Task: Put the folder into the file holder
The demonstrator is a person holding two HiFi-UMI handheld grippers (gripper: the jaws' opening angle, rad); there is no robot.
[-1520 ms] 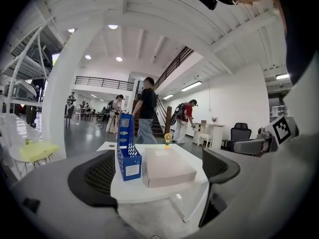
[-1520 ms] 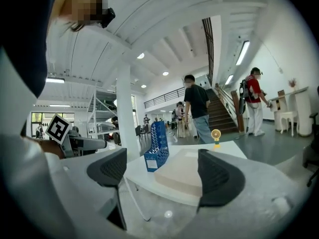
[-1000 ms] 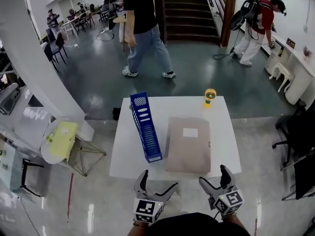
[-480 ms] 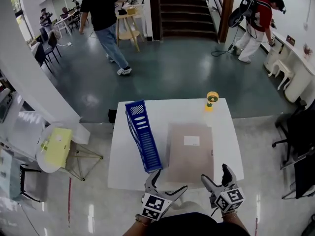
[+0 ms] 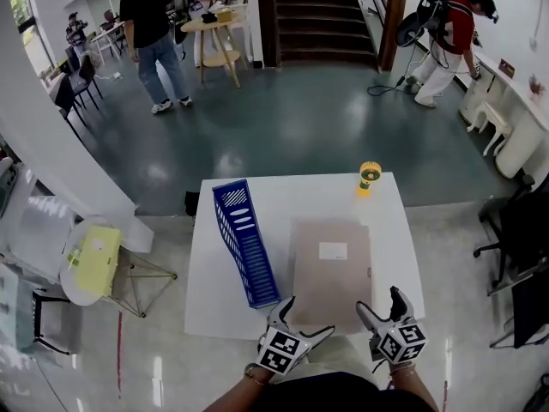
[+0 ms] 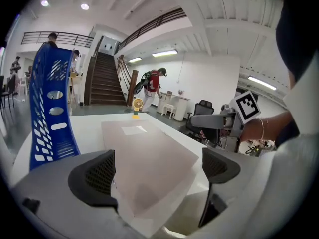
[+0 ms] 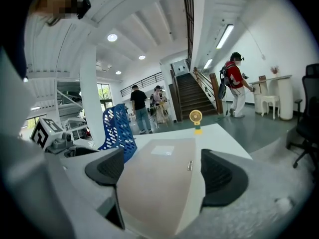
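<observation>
Tan cardboard marked the folder (image 5: 330, 269), which lay flat on the white table (image 5: 292, 191), its pale label toward the far end and its near edge at the table's 6 o'clock side. At the folder's 9 o'clock, just beside it, the blue file holder (image 5: 244, 243) stood upright, its long side running roughly parallel to the folder. A small yellow fan (image 5: 368, 177) stood near the table's far edge, at about 1 o'clock from the folder and well apart from it.

The left gripper (image 5: 306, 318) hovered at the folder's near left corner with its jaws spread wide; its own view showed that corner of the folder (image 6: 149, 158) lying between the jaws of the left gripper (image 6: 157, 171), which were not closed on it, with the file holder (image 6: 50, 108) at 10 o'clock. The right gripper (image 5: 380, 301) sat at the folder's near right corner, also wide open, and its own view showed the folder (image 7: 159, 183) stretching away between the jaws of the right gripper (image 7: 164, 172).

Beyond the table, a person in a black shirt (image 5: 150, 33) stood at 11 o'clock, and a person in red (image 5: 450, 33) bent over at 1 o'clock beside a staircase (image 5: 317, 15).
</observation>
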